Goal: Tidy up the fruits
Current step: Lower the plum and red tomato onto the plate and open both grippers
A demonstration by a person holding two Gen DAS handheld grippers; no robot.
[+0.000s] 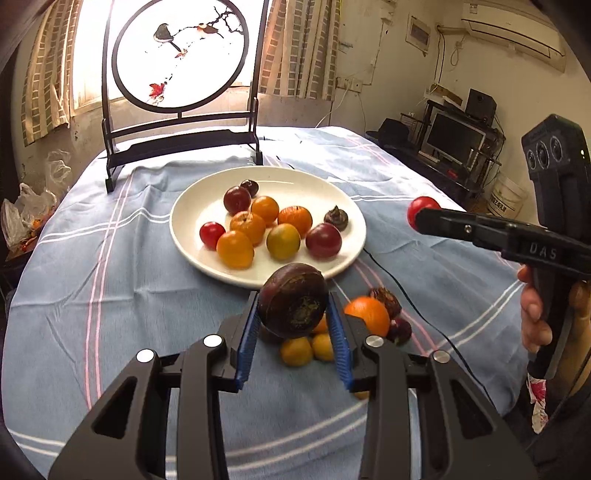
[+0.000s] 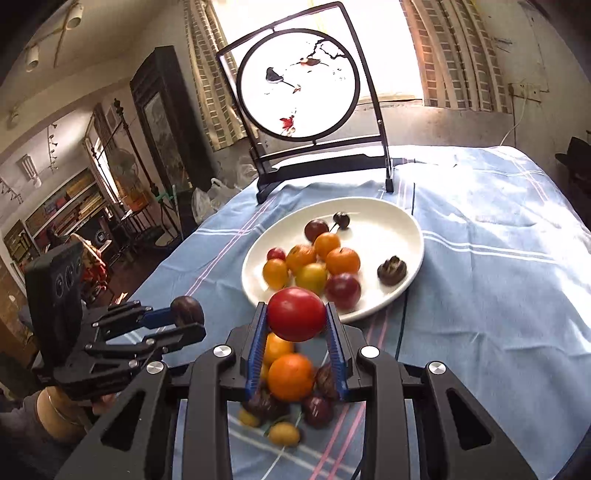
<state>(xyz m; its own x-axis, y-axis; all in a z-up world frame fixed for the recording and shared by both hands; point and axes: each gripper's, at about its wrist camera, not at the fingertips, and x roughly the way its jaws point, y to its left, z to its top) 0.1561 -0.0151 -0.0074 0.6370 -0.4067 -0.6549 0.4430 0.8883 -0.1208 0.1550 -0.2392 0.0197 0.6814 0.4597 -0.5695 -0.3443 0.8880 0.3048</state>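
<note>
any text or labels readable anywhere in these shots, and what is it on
"DAS": raised letters on the side of the black right gripper, seen from the left wrist view.
Dark print on the white plastic bucket by the wall: too small and blurred to read.
No other text is readable.

Daylight floods through a window (image 1: pixel 92 55) hung with checked curtains (image 1: pixel 299 48). A round painted screen (image 1: pixel 181 55) stands on the blue striped tablecloth (image 1: pixel 110 258). An air conditioner (image 1: pixel 513 33) hangs on the stained wall, above a monitor (image 1: pixel 452 138) on a dark desk. Bookshelves (image 2: pixel 62 210) line the far room.
</note>
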